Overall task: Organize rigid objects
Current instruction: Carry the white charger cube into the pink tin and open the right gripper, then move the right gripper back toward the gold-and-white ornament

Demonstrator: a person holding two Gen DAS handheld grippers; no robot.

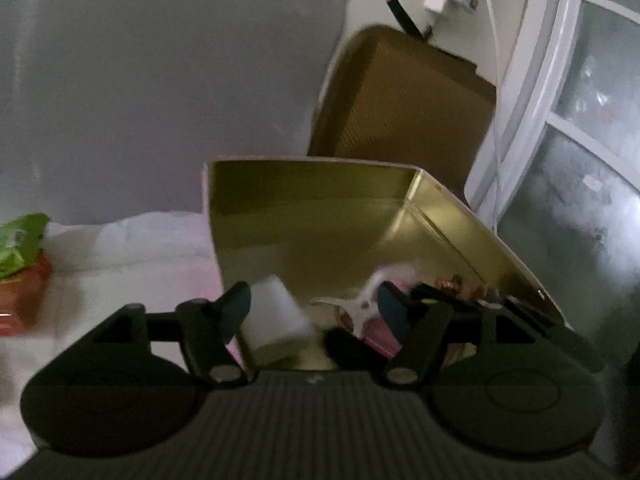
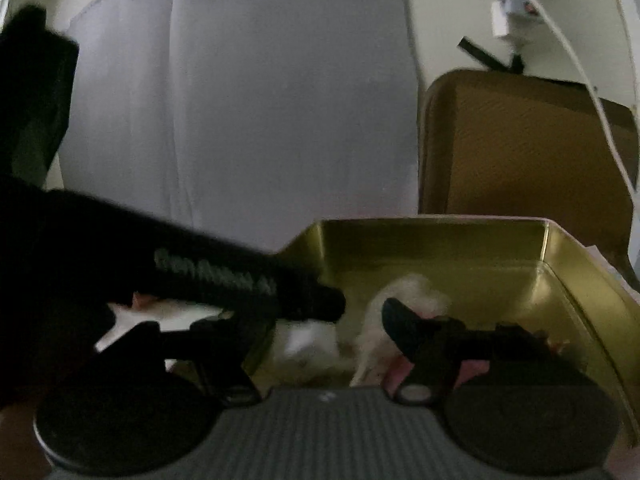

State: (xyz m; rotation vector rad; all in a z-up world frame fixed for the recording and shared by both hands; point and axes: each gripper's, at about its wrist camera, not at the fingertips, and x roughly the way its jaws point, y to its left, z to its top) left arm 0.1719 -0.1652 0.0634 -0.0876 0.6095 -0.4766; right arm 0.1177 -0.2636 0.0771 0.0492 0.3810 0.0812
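A gold metal tin stands open on the white cloth, and shows in the right wrist view too. Inside lie a white cube, a small white metal tool, something pink and dark pieces, all blurred. My left gripper is open over the tin's near edge, with the cube beside its left finger. My right gripper is open over the tin; its left finger is hidden behind the black left gripper body. White blurred items lie between its fingers.
The tin's brown lid leans against the wall behind the tin, also in the right wrist view. A green packet on a red box lies at far left. White cables and a plug hang at the upper right. A window is on the right.
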